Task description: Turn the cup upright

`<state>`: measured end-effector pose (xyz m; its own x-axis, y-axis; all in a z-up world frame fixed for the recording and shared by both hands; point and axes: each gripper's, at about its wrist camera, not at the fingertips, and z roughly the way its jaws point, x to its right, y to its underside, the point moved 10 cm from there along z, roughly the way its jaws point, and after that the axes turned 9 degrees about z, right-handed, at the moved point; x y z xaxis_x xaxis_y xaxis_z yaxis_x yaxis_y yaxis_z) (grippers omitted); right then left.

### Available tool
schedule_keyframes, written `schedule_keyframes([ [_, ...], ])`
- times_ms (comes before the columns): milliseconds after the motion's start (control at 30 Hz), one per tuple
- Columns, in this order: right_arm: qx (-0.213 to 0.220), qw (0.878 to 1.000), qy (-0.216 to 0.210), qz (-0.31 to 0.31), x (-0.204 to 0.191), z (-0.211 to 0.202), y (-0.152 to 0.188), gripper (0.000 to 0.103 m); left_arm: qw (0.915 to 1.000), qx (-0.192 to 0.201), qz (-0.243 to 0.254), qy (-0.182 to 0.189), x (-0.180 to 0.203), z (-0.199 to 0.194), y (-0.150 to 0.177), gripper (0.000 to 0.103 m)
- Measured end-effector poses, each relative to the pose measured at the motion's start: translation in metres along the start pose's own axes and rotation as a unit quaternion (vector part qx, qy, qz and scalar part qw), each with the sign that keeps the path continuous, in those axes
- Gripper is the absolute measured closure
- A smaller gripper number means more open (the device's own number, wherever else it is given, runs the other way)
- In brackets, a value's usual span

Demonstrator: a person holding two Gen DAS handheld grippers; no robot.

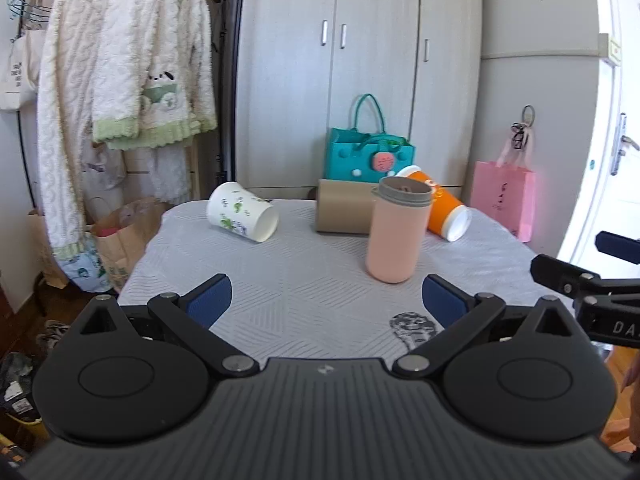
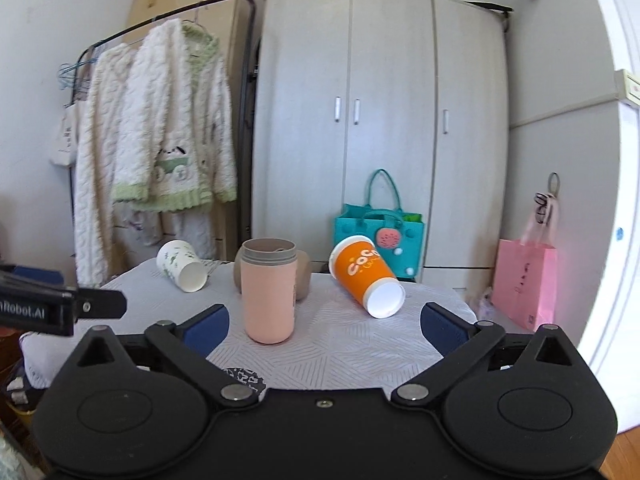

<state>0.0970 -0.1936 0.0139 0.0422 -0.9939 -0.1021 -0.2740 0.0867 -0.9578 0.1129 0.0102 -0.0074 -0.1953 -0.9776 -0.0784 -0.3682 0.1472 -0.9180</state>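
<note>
A pink cup point(image 1: 394, 234) with a grey rim stands upright on the small grey-clothed table point(image 1: 304, 280); it also shows in the right wrist view point(image 2: 270, 292). A white paper cup point(image 1: 242, 212) with green prints lies on its side at the back left point(image 2: 182, 266). An orange paper cup point(image 1: 442, 210) lies on its side at the back right point(image 2: 366, 276). A brown cup point(image 1: 344, 212) lies on its side behind the pink one. My left gripper point(image 1: 326, 300) is open and empty before the table's near edge. My right gripper point(image 2: 324, 324) is open and empty, near the pink cup.
A teal bag point(image 1: 370, 152) and a pink gift bag point(image 1: 502, 204) stand on the floor behind the table, before a grey wardrobe point(image 1: 360, 60). A clothes rack with fleece garments point(image 1: 128, 80) stands at the left. Paper bags point(image 1: 116, 240) sit beside the table's left edge.
</note>
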Motion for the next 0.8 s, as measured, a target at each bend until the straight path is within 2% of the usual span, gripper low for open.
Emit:
schedule_keyframes([
  [233, -0.020, 0.999, 0.017, 0.023, -0.003, 0.002, 0.011, 0.000, 0.9987, -0.021, -0.001, -0.047, -0.010, 0.002, 0.008, 0.000],
  [467, -0.031, 0.998, 0.027, 0.036, 0.000, 0.000, 0.019, 0.000, 0.9994, -0.022, -0.007, -0.027, -0.009, 0.003, 0.013, 0.000],
  [667, -0.032, 0.998, 0.032, 0.042, 0.002, -0.001, 0.021, 0.000, 0.9971, -0.035, -0.007, -0.068, -0.014, 0.008, 0.020, 0.000],
  [800, -0.037, 0.998, 0.038, 0.043, 0.003, 0.002, 0.023, 0.000, 0.9972, -0.039, -0.002, -0.064, -0.014, 0.011, 0.022, 0.000],
])
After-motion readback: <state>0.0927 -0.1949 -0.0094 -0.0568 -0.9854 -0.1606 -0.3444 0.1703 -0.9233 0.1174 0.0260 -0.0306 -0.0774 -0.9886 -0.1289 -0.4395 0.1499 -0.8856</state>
